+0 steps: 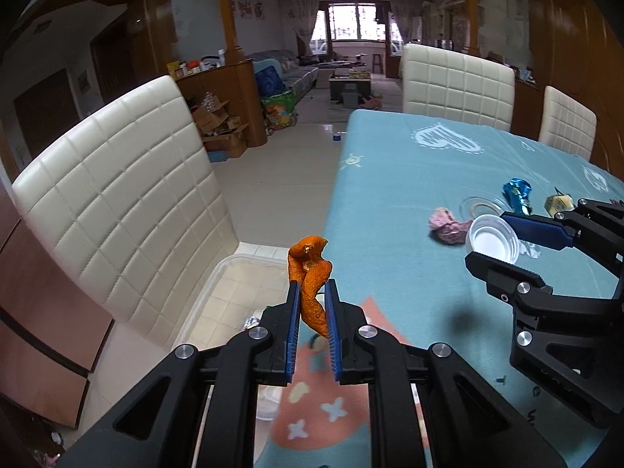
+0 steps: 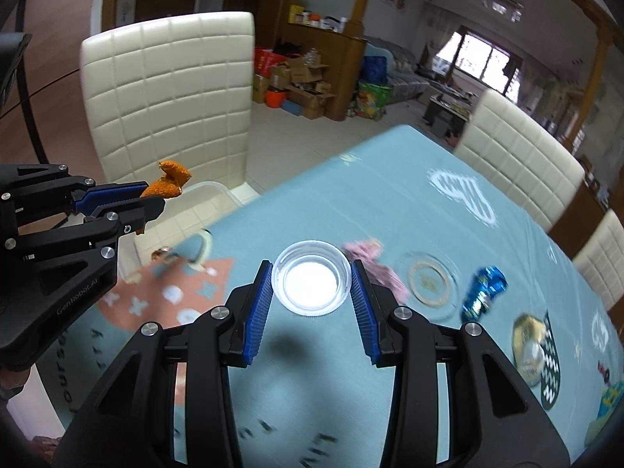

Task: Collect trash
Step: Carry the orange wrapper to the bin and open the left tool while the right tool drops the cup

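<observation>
My left gripper (image 1: pixel 312 288) is shut on a twisted orange peel (image 1: pixel 310 279) and holds it above the table's left edge; the peel also shows in the right wrist view (image 2: pixel 168 184). My right gripper (image 2: pixel 311 273) is shut on a clear plastic cup (image 2: pixel 311 282) with a white bottom, held above the blue tablecloth (image 2: pixel 312 210); the cup also shows in the left wrist view (image 1: pixel 493 238). A clear plastic bin (image 1: pixel 230 273) stands on the floor below the left gripper. On the table lie a pink crumpled wrapper (image 1: pixel 448 228), a blue foil wrapper (image 2: pixel 483 292) and a gold wrapper (image 2: pixel 526 331).
A glass coaster with a gold ring (image 2: pixel 429 284) lies on the cloth. Cream padded chairs stand left of the table (image 1: pixel 124 210) and at its far side (image 1: pixel 456 85). Cardboard boxes (image 1: pixel 218 124) sit on the tiled floor behind.
</observation>
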